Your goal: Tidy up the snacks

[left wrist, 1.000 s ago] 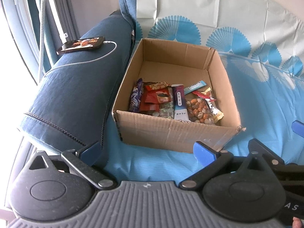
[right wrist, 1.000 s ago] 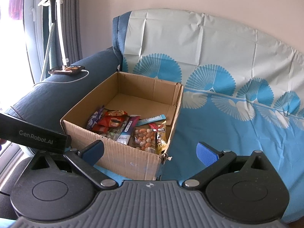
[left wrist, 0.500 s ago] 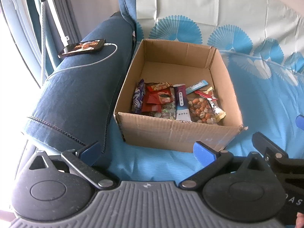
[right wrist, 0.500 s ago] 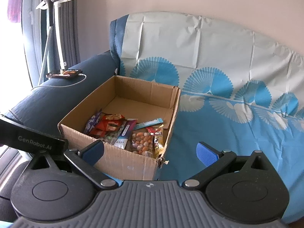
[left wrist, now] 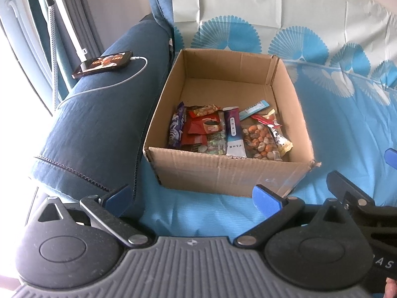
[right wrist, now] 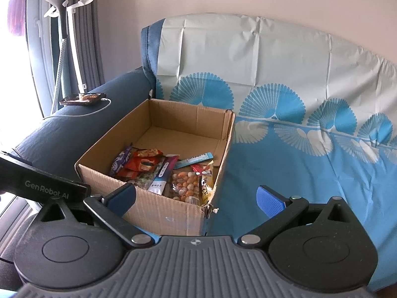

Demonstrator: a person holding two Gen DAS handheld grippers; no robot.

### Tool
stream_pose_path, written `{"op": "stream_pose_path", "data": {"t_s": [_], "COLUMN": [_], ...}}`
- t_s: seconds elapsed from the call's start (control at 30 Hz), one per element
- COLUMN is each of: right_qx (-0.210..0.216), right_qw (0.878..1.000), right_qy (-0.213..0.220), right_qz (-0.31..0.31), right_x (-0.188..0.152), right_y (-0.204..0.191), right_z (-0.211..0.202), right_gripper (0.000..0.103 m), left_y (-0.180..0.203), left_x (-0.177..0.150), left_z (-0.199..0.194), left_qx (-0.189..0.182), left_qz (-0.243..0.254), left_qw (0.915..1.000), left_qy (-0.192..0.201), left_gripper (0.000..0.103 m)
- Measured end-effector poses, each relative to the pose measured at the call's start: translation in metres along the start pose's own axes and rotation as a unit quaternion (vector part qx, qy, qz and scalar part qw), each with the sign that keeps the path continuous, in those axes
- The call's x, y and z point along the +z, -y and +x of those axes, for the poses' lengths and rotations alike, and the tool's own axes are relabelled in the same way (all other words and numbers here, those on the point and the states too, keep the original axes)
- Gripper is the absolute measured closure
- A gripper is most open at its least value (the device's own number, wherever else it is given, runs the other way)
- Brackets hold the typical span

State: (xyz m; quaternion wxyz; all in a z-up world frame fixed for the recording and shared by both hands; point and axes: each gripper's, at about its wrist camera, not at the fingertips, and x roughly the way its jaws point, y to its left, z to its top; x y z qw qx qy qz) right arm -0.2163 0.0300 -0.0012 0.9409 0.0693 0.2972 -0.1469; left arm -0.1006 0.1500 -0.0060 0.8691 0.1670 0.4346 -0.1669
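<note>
Since a second ago both views pull back slightly; box contents unchanged. Near: left claw (left wrist: 191, 196) and right claw (right wrist: 196, 197) spread wide, holding nothing, short of the cardboard box (left wrist: 223, 171). Snacks (left wrist: 228, 134) lie bunched at its near end. Scene fits either sorting underway or finished.

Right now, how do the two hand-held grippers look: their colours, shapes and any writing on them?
Both look alike. The left hand-held gripper and right hand-held gripper each have a grey ribbed body, two round black discs, black link arms with silver rivets, and blue finger pads. White lettering "GenRobot.AI" marks the left one's black side.
</note>
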Motion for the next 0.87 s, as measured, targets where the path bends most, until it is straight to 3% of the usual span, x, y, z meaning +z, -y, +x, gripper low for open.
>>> {"op": "stream_pose_path", "data": {"t_s": [0.67, 0.87], "right_qx": [0.002, 0.005], "right_qw": [1.000, 1.000], "right_qy": [0.005, 0.006], "right_qz": [-0.002, -0.003], "right_x": [-0.0009, -0.0012], "right_y": [-0.0003, -0.0001], "right_z": [-0.0020, -0.0041], "right_gripper": [0.000, 0.000], "left_y": [0.0030, 0.0060], "left_x": [0.0009, -0.0011], "left_z": [-0.0038, -0.0089], "left_qx": [0.002, 0.017], "left_qz": [0.002, 0.013], "left_qw": [1.0000, 0.9997], "left_qy": [0.002, 0.014], "left_gripper": [0.000, 0.000]}}
